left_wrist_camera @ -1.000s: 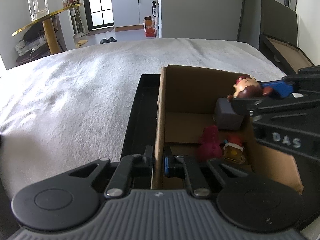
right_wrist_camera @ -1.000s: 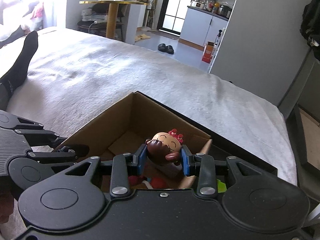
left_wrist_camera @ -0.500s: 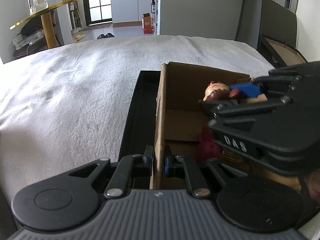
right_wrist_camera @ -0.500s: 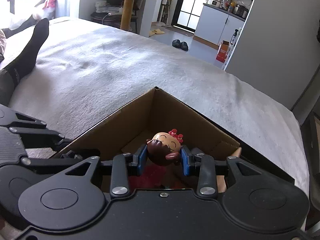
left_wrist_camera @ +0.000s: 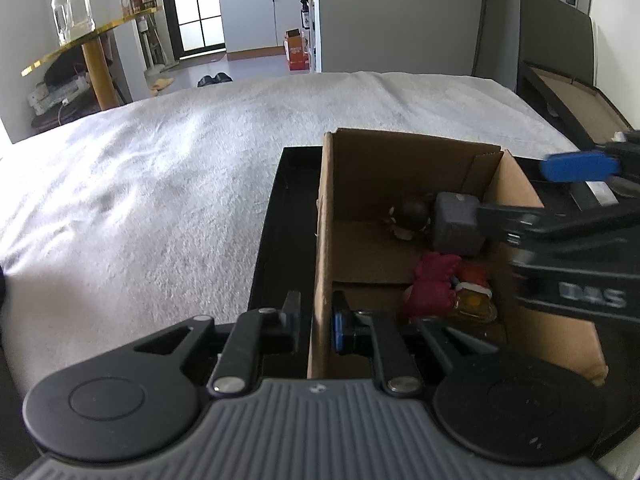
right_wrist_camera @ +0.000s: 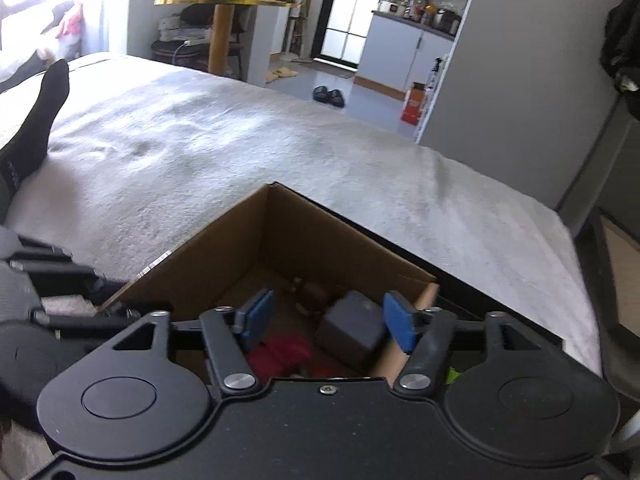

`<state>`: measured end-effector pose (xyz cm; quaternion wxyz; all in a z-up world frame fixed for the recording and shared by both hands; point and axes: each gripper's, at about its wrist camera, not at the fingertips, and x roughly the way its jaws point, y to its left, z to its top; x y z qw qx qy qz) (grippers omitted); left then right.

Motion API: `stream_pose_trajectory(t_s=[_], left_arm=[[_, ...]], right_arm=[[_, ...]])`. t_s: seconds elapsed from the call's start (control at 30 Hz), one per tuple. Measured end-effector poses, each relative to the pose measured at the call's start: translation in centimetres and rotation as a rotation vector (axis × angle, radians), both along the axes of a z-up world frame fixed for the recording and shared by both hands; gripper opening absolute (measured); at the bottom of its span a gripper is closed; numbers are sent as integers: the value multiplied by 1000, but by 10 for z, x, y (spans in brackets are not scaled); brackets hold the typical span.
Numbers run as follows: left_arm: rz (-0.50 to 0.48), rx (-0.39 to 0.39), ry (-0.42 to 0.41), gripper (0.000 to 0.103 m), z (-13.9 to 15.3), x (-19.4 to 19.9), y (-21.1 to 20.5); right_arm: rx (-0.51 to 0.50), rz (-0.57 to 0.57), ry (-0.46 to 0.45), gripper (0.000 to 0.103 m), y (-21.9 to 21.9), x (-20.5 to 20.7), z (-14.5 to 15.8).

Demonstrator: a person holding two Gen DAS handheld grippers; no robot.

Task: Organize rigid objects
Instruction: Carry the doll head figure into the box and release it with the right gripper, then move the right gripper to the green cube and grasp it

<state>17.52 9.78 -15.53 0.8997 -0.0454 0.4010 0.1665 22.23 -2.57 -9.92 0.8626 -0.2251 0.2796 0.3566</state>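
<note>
The round-headed figurine (right_wrist_camera: 310,294) has dropped from my right gripper (right_wrist_camera: 326,318), its jaws just spread empty, into the cardboard box (left_wrist_camera: 324,216), whose wall my left gripper (left_wrist_camera: 316,322) pinches.

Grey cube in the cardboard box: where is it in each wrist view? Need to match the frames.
Left wrist: grey cube right of centre, at the box's far right inside, beside the brown figurine.
Right wrist: grey cube low centre, between the right gripper's open jaws, below them.
Shared landmark: cardboard box.
</note>
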Motion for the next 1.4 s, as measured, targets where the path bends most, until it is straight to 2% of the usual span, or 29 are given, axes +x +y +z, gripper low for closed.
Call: stream_pose_trajectory(t_s=[0.07,0.13,0.2,0.3,0.47,0.57,0.63,0.8,0.97,1.4], left_arm=[[1,11,8,19,0,1,-2],[3,18,15,28,0,1,-3],[0,28,14,42,0,2,-5],[-9,46,9,52,3,2,-10],[5,73,12,64,7,2,-16],[-10,67,-3,68,10,1,-19],[-13,75,-2,71,11,2,-21],[-23,93,-10,89,11,1,-25],[-11,107,4,92,11,3,-24],[-4,125,24,92,13,11,-28]], right_arm=[[7,-21,3,70,-9,0,2],[16,-51,-5,78,-21,1,5],[23,-77,-4,80,-32,2,6],[40,-113,-5,82,-47,4,7],[59,-153,-14,86,-65,5,6],[84,-168,15,88,-75,9,6],[94,-185,26,92,-80,11,4],[106,-198,33,103,-89,13,0],[81,-207,26,103,-96,13,-6],[131,-227,172,103,-112,33,-30]])
